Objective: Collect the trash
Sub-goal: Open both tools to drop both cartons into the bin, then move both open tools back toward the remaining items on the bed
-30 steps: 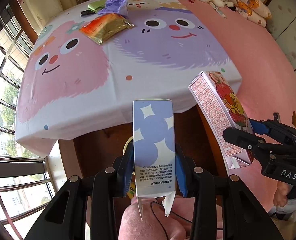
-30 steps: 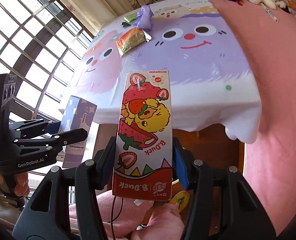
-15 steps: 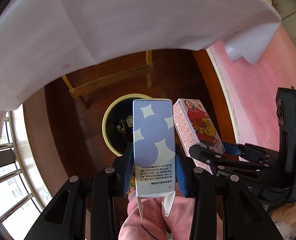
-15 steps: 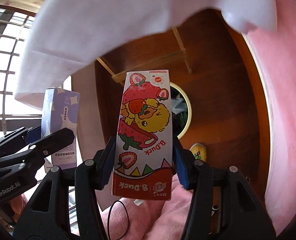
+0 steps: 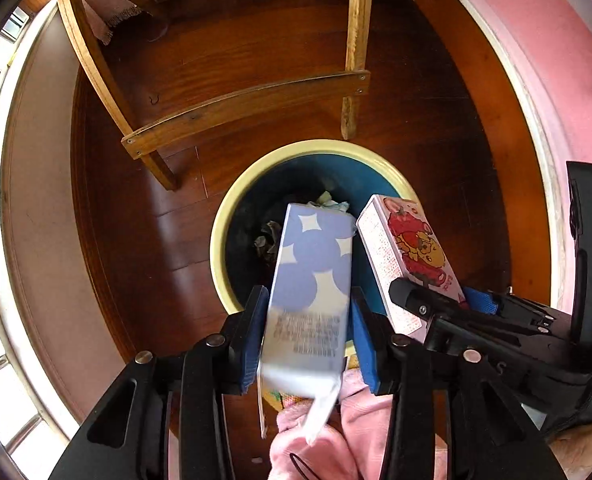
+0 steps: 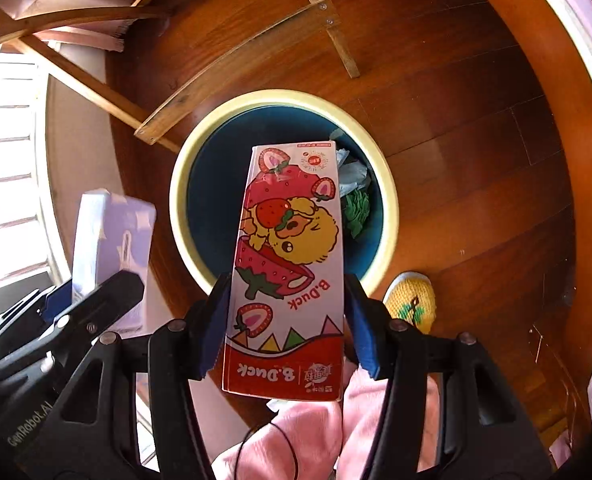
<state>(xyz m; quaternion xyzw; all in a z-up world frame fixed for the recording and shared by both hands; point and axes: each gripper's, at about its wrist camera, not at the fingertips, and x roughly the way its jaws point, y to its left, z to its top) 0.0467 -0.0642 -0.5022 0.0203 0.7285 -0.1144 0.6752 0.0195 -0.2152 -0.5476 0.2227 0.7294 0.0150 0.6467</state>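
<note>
While the left tool [image 5: 306, 312] grips the blue carton [image 5: 312, 276] and the right tool [image 6: 285, 320] the strawberry carton [image 6: 291, 264], both poised over the yellow-rimmed bin [image 6: 388, 196], the drop step looks at hand: spreading each tool next.

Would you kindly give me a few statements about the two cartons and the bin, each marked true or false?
1. The right gripper grips the strawberry B.Duck carton. True.
2. The bin has a red rim. False: the rim is pale yellow.
3. The bin already holds some crumpled trash. True.
4. The left gripper holds a green bottle. False: a blue-and-white carton sits tilted between its jaws.
5. A yellow knitted slipper lies beside the bin. True.
</note>
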